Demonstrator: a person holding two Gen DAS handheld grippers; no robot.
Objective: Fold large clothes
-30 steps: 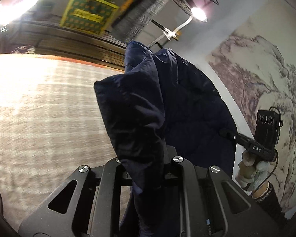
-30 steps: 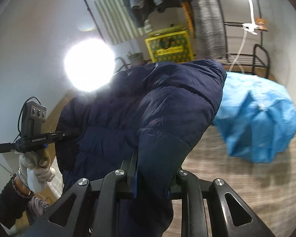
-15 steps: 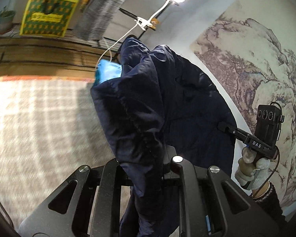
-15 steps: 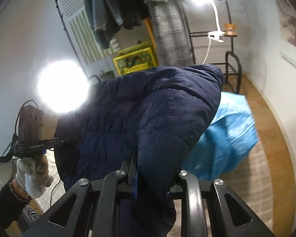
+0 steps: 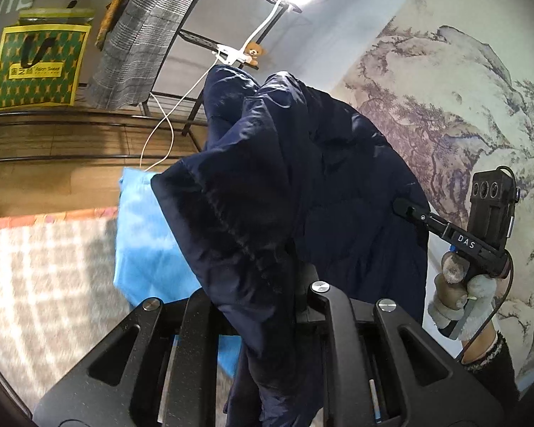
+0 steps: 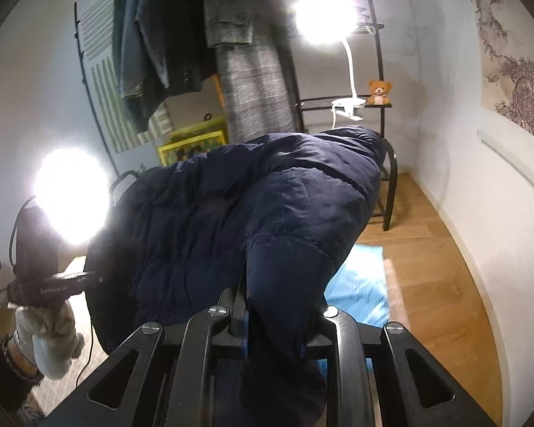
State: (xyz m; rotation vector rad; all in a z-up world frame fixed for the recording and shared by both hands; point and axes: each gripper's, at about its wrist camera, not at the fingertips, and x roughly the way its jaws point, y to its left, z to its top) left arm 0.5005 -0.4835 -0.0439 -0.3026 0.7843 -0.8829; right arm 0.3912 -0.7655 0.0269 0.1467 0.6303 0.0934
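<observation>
A dark navy puffer jacket [image 5: 302, 185] hangs in the air between both grippers, bunched and draped over them. My left gripper [image 5: 267, 284] is shut on one thick edge of it, its fingertips buried in the fabric. My right gripper [image 6: 274, 306] is shut on another edge of the jacket [image 6: 249, 213]. In the left wrist view the right gripper [image 5: 402, 208] comes in from the right, held by a gloved hand [image 5: 459, 295]. In the right wrist view the left gripper [image 6: 94, 279] bites the jacket's left side, a gloved hand [image 6: 50, 338] below it.
A light blue garment [image 5: 142, 249] lies crumpled on the woven rug [image 5: 46, 277] below the jacket. A black clothes rack [image 6: 384, 106] with hanging coats, a clip lamp and a teddy bear stands behind, beside a yellow bag [image 5: 39, 64]. Wooden floor [image 6: 427, 267] runs along the wall.
Both grippers swung sideways across the room with the jacket still clamped. The rack and wall mural came closer into view, and the blue garment now lies beneath the jacket.
</observation>
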